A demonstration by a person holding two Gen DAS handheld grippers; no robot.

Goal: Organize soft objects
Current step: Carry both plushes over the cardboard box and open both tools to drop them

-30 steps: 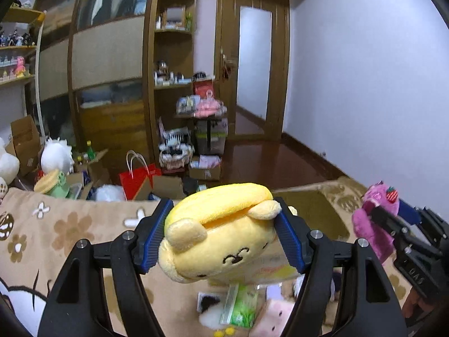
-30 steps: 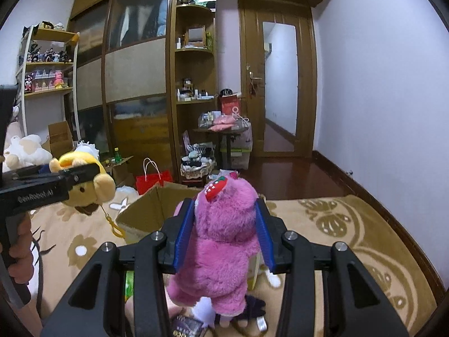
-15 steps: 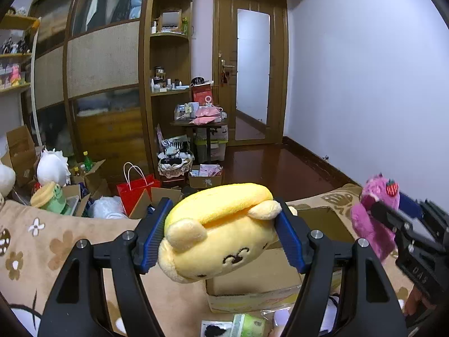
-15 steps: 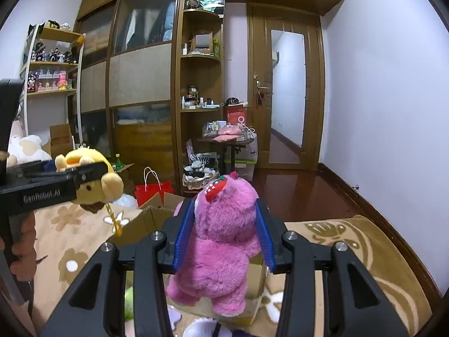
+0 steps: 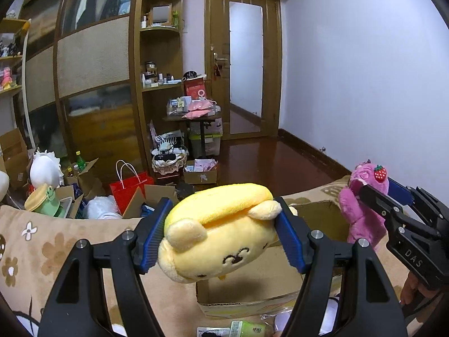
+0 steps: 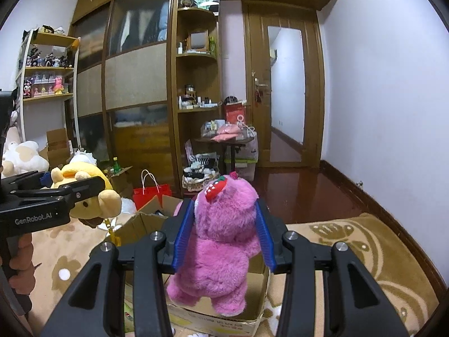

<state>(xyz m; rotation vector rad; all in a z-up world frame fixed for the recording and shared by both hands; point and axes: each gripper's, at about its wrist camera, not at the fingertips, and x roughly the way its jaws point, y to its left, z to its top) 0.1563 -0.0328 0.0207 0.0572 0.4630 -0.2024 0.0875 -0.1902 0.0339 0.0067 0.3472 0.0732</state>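
My left gripper [image 5: 221, 236] is shut on a yellow plush dog [image 5: 219, 238], held in the air above the near edge of an open cardboard box [image 5: 252, 289]. My right gripper [image 6: 224, 236] is shut on a pink plush bear [image 6: 221, 241] with a strawberry on its head, held over the same box [image 6: 213, 320]. The pink bear shows at the right of the left wrist view [image 5: 364, 205]. The yellow dog shows at the left of the right wrist view [image 6: 84, 191], with a chain hanging from it.
The box stands on a beige flowered blanket [image 5: 56, 247]. Small packets [image 5: 247, 328] lie in front of it. Beyond the blanket are a red bag [image 5: 132, 185], open cartons, a white plush [image 5: 45, 168], wooden shelves and a door [image 6: 283, 95].
Both grippers have risen with their toys and moved toward the box, which now sits lower and closer in both views. Both stay shut.
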